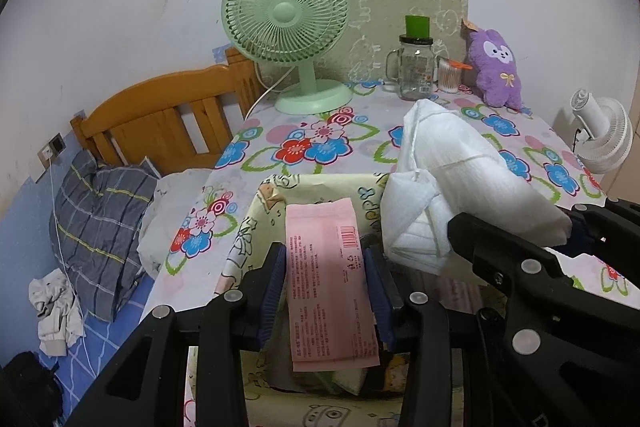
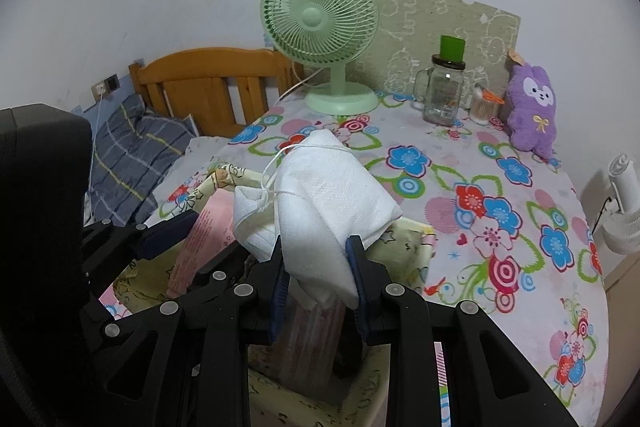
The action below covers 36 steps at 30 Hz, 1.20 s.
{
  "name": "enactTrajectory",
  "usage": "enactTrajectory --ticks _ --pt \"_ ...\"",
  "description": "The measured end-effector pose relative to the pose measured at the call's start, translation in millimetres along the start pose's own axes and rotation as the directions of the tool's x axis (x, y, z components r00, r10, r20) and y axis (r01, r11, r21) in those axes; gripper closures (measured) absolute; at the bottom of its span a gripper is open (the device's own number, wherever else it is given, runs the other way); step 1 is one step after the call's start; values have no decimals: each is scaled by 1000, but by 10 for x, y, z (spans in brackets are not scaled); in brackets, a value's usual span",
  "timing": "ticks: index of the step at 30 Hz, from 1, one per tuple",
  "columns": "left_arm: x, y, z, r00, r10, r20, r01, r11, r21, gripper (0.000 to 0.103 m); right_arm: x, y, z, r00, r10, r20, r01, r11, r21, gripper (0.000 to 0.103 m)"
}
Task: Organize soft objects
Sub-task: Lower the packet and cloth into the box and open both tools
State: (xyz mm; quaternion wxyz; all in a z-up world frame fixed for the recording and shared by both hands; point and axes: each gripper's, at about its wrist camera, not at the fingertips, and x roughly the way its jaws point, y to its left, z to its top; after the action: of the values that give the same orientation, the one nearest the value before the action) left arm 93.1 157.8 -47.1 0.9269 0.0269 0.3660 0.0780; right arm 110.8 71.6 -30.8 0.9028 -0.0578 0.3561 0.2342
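So the only writing I could half read was on the fabric storage box point(image 1: 256, 223): yellowish, cartoon print, with letters like "APP" on its far rim. The pink packet point(image 1: 330, 287) had a barcode and blocks of small print, way too tiny to make out.

My left gripper point(image 1: 326, 279) was clamped on that one pink packet, blue pads pressed on both long edges, holding it upright right over the open box. My right gripper point(image 2: 318, 279) was squeezed tight on a white bundle of folded masks point(image 2: 328, 195), tied with thin string, also above the box, just right of the packet. Down inside the box I could see something pale and something striped pink, couldn't tell what exactly.

The box sat at the near edge of the table point(image 2: 520, 227), which wore a flowery cloth. Along the far side: one green desk fan point(image 1: 286, 27), one glass mug jar point(image 1: 414, 71) with a green cup standing on its lid, one small tub of cotton swabs point(image 1: 448, 77), and one purple plush point(image 1: 496, 67) far right. A second white fan point(image 1: 600, 135) hung off the right. Left of the table, a bed with a plaid pillow point(image 1: 96, 219).
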Motion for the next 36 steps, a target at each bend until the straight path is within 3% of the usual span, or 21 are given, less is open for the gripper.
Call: enactTrajectory --ticks 5,10,13,23,26,28,30,36 --pt "32 72 -33 1000 12 -21 -12 1000 -4 61 87 61 6 1000 18 -19 -19 1000 -12 73" --pt "-9 95 -70 1000 29 -3 -29 1000 -4 39 161 108 15 999 27 -32 -27 999 -20 73" --pt "-20 106 -92 1000 -1 -15 1 1000 -2 31 191 120 18 999 27 -36 -28 999 -23 73" --pt "-105 121 -133 999 -42 -31 42 999 3 21 277 154 2 992 102 -73 -102 995 1 69" --pt "-132 120 -140 999 -45 -32 45 999 -1 18 285 153 0 988 134 -79 -133 991 16 63" --pt "-140 118 -144 999 -44 -32 44 999 1 16 293 151 -4 986 147 -83 -145 989 24 53" --pt "-153 113 -155 999 -43 -30 43 999 4 14 300 147 -11 984 155 -92 -153 988 34 37" --pt "-158 98 -154 999 -34 -27 34 999 3 12 252 110 -27 988 129 -84 -125 991 50 23"
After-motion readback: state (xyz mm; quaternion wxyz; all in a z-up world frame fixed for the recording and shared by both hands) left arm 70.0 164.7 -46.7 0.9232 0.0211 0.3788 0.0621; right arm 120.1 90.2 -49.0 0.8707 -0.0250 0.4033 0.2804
